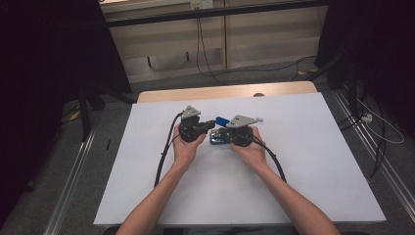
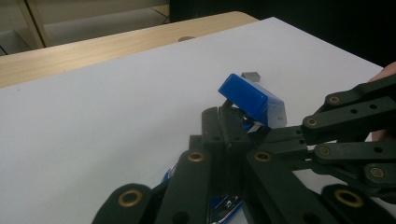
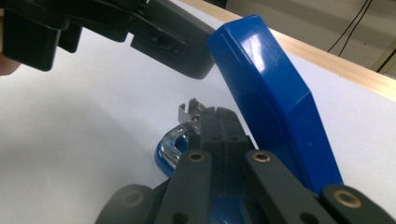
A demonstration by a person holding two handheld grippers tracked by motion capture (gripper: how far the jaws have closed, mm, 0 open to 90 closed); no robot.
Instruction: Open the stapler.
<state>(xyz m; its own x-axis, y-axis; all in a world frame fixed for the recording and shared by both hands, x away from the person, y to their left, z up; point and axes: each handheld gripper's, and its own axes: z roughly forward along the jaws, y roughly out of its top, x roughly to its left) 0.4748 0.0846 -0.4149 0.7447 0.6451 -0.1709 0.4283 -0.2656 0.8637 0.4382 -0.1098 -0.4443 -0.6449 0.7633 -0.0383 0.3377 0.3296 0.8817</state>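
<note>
High view: we see the white table with a blue stapler near its middle, between our left tongs and right tongs, which almost touch. Both tongs are squeezed tight together, the right ones by the stapler's metal part; whether they pinch it we cannot tell. The blue lid tips up and away from us, the stapler's long side runs left to right, and a slip could snap the lid down.

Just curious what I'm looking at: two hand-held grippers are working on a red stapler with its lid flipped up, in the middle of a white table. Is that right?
Not quite: the stapler is blue, not red, as the right gripper view shows. The rest holds: its lid is flipped up, and the left gripper and right gripper meet at it in the middle of the white table.
</note>
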